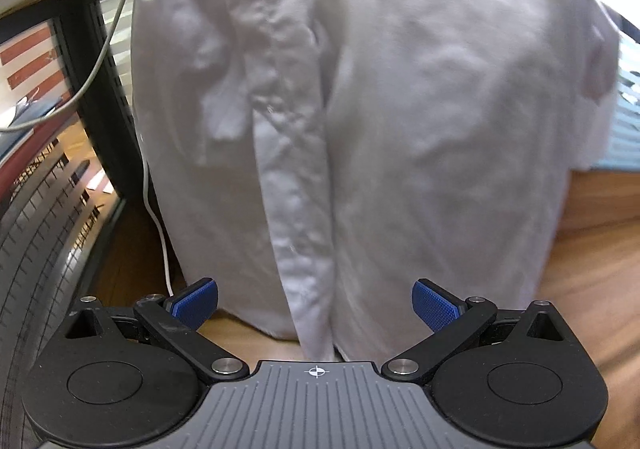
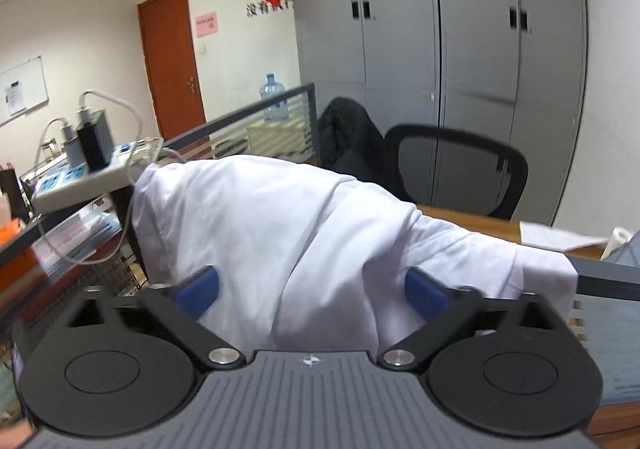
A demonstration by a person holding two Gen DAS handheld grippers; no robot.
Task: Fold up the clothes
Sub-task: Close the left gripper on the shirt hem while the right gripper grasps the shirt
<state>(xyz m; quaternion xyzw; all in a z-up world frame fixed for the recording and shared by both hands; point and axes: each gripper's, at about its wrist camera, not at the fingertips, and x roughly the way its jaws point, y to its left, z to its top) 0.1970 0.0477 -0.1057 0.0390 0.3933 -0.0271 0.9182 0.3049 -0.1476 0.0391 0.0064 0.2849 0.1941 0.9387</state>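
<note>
Where shirt [image 2: 280,233] heaps, chair [image 2: 460,165] behind, power strip [image 2: 80,181] beside.

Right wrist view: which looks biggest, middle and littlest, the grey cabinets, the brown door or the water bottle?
1. Grey cabinets, biggest by far.
2. Brown door.
3. Water bottle, littlest.
This is only how they look here, since they stand at different distances.

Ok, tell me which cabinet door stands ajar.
The right cabinet's left-hand door: its lower edge juts out from the front, while the other grey doors sit flush.
</note>
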